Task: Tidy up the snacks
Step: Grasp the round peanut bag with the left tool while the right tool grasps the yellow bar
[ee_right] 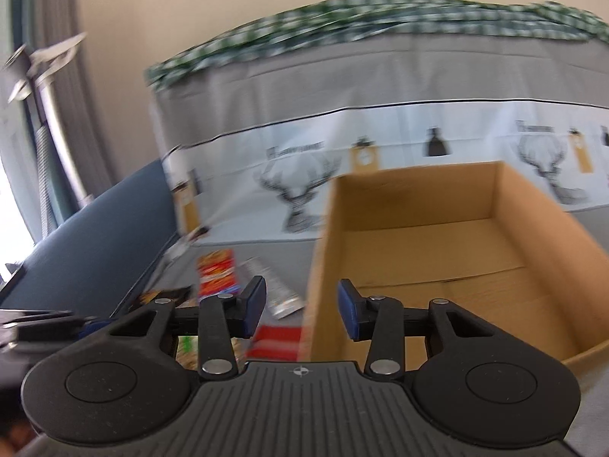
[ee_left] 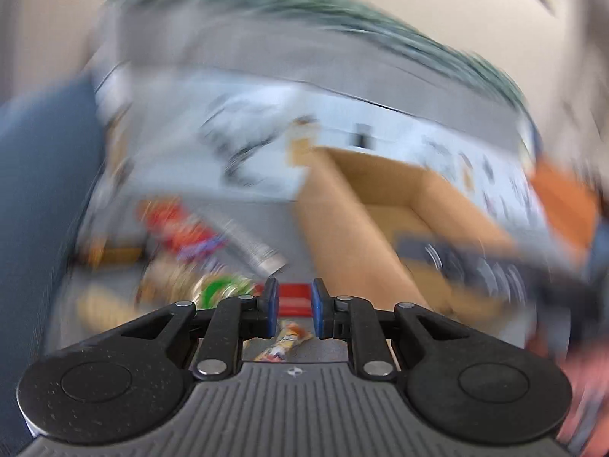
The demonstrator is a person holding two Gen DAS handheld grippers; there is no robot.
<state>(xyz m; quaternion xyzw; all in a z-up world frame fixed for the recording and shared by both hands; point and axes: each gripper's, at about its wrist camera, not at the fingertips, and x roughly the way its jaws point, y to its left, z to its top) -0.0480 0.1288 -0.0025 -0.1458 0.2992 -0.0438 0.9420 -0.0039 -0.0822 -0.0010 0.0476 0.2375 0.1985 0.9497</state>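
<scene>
Both views are motion-blurred. An open, empty cardboard box stands on a grey cloth; it also shows in the left wrist view. Snack packets lie in a heap to its left: a red packet, a silver packet and a red-and-white packet. In the left wrist view I see the red packet, a green packet and a yellow wrapper. My left gripper is open and empty above the heap. My right gripper is open and empty over the box's left wall.
A dark blue cushion lies at the left. A white cloth printed with deer heads hangs behind the box, with a green checked cloth on top. An arm in an orange sleeve shows at the right.
</scene>
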